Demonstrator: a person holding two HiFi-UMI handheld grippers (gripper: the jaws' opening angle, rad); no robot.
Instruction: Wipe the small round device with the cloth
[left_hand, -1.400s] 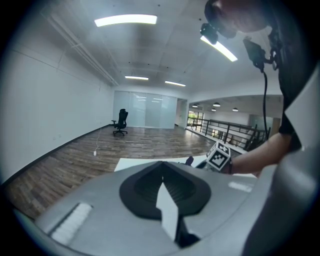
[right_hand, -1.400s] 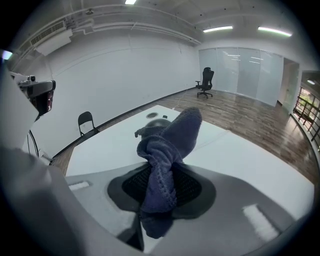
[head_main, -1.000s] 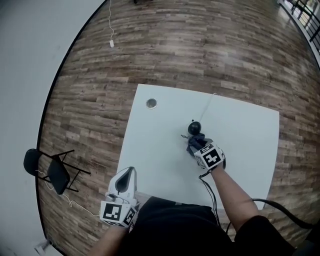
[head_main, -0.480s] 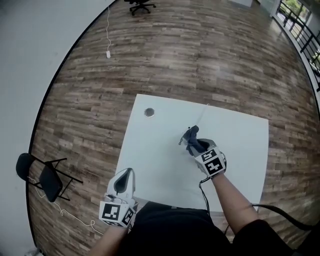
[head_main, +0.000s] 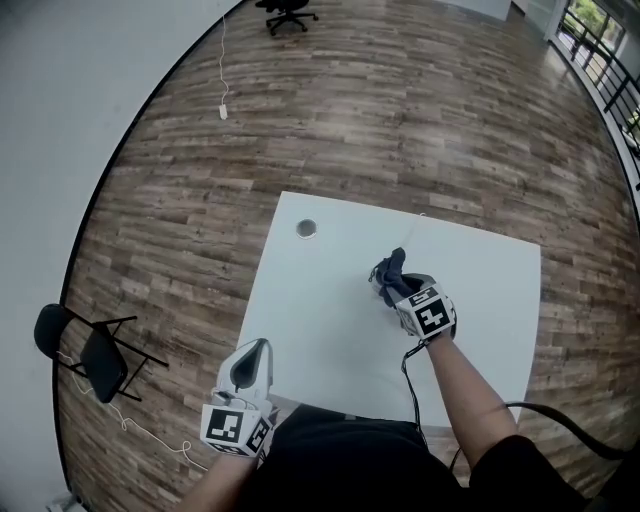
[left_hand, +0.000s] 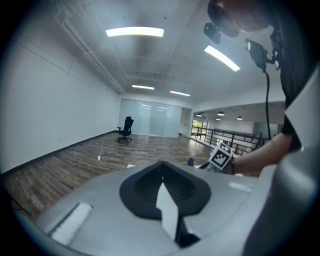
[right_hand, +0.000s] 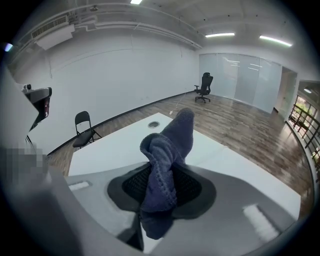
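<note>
Head view, set against a second ago: lifted clear of the white square table (head_main: 310, 310), the right gripper (head_main: 398, 283), jaws part-open and clamped on a bunched dark blue terry cloth (head_main: 392, 266), likely a pause between wiping strokes. Idle off the near edge, the left gripper (head_main: 258, 348), jaws closed together on nothing. No telling where the small round black device sits: earlier just beyond the right jaws, now hidden behind the cloth.
</note>
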